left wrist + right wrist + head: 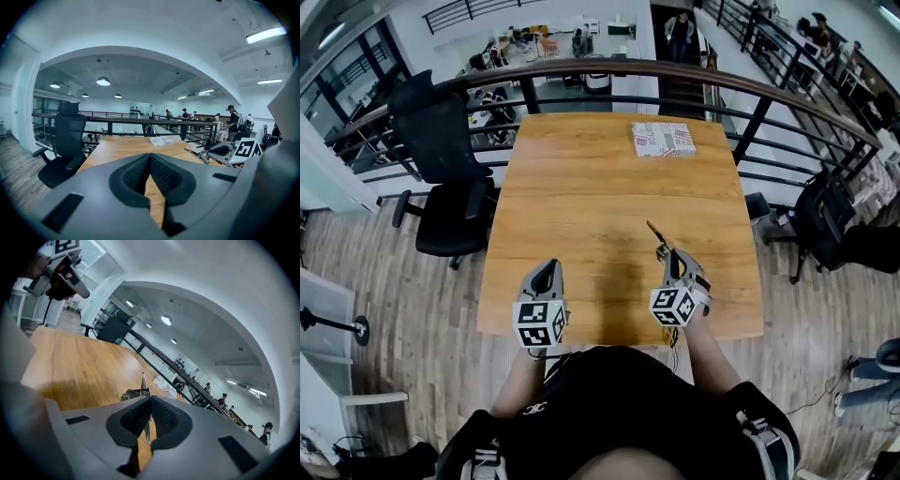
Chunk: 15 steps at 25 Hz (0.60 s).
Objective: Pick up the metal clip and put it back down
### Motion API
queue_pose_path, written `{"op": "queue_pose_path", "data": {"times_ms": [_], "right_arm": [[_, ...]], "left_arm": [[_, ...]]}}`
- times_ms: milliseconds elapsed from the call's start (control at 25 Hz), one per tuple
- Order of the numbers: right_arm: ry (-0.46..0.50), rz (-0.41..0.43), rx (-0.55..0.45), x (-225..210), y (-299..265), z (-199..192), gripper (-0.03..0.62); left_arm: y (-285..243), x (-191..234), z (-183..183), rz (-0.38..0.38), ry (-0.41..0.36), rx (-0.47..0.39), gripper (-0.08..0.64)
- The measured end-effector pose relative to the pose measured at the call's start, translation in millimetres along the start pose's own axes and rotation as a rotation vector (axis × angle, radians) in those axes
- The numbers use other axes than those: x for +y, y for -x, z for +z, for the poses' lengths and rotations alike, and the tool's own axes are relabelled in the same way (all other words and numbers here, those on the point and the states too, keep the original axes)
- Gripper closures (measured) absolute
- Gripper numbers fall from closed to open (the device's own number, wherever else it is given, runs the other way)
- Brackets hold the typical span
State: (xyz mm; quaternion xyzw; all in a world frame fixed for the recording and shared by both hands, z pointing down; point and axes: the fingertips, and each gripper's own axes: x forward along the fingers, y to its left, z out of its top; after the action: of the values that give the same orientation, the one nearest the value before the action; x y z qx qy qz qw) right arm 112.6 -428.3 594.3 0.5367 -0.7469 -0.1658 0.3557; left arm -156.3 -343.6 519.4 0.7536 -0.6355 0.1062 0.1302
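Your right tool (pixel 668 255) pinches the metal clip (pixel 655 232) between its jaws over the near right part of the wooden worktop (pixel 609 178). Your left tool (pixel 546 272) sits closed and empty at near left.

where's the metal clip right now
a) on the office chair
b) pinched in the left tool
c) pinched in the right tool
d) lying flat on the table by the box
c: the right gripper view shows the right tool shut on the metal clip, which pokes out past its tips, while the left tool is shut with nothing in it.
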Motion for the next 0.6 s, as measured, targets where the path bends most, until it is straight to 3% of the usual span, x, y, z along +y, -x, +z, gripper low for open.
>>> {"op": "queue_pose_path", "data": {"times_ms": [600], "right_arm": [[0.197, 0.113, 0.152, 92.9, -28.6, -55.9, 0.572]], "left_arm": [[25.2, 22.6, -14.6, 0.069, 0.021, 0.020, 0.546]]}}
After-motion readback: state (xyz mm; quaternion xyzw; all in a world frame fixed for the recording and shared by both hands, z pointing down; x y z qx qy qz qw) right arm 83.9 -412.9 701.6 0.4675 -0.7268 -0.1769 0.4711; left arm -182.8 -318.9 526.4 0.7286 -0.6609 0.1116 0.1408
